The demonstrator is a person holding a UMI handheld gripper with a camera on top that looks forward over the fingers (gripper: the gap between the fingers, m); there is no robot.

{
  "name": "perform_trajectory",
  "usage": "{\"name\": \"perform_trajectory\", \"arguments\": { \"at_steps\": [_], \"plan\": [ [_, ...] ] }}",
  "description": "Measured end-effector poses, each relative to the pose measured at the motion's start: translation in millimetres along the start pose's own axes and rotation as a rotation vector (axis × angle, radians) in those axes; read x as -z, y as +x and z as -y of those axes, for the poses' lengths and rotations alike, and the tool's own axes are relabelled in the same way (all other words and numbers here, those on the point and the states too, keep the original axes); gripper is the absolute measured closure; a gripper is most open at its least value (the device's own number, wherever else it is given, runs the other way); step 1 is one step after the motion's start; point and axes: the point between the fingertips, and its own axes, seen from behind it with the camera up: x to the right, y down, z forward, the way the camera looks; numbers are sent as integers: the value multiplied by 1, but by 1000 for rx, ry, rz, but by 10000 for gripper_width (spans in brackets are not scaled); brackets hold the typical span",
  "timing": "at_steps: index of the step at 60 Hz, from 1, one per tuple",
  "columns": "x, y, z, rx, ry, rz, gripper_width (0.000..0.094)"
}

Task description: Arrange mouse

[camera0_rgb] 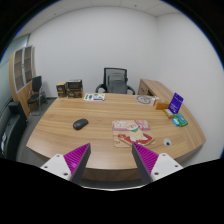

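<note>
A dark mouse (80,124) lies on the wooden table (55,135), left of centre. A pink and white patterned mouse pad (131,131) lies to its right, just beyond my right finger. My gripper (112,160) hovers above the near table edge, well short of the mouse. The fingers (75,157) with magenta pads stand wide apart with nothing between them. The mouse is ahead and slightly left of my left finger.
A purple box (176,102) and a teal item (180,120) sit at the table's right. A round object (146,100) and papers (96,97) lie at the far side. A black office chair (117,79) stands behind the table; another chair (36,93) at left.
</note>
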Motion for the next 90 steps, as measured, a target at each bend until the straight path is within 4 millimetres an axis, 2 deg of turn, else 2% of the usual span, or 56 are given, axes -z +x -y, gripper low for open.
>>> {"name": "perform_trajectory", "arguments": {
  "at_steps": [10,16,22,36,44,50,65,74,80,90],
  "plan": [
    [-15,-17,3,-18,19,14,68],
    [-32,-39,2,-22,21,28,68],
    [-54,-70,0,-14,20,52,65],
    [-113,-152,-3,19,18,107,66],
    [-154,-191,-4,23,10,115,68],
    [-188,-210,-7,22,-2,109,67],
    [-276,-224,-11,-1,-25,70,67],
    [-325,-221,-13,-25,-55,37,68],
    [-344,-221,-5,-37,-47,39,66],
    [-362,-229,10,-30,-48,53,69]
  ]
}}
